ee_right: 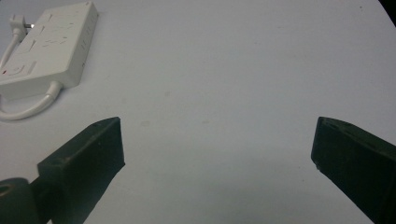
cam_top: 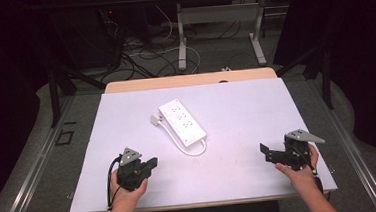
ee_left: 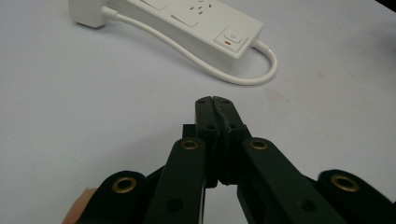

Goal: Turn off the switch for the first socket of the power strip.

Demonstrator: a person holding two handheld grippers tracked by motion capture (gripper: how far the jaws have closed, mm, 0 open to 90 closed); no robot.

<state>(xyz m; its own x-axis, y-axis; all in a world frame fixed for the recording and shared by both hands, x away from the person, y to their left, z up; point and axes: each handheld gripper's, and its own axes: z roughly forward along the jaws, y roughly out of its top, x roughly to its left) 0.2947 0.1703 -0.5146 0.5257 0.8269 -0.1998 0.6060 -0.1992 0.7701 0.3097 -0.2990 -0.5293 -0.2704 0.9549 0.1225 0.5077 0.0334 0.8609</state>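
Note:
A white power strip lies on the white table a little left of centre, its cable looped along its near side to a plug at its left. The strip shows its switch end in the left gripper view, and the strip sits at the upper left of the right gripper view. My left gripper rests near the front left, jaws shut with nothing between them; its fingertips touch. Front right, my right gripper stands wide open and empty.
The table's front edge runs just behind both hands. Beyond the far edge lie floor cables and the legs of another table. Dark curtains flank both sides.

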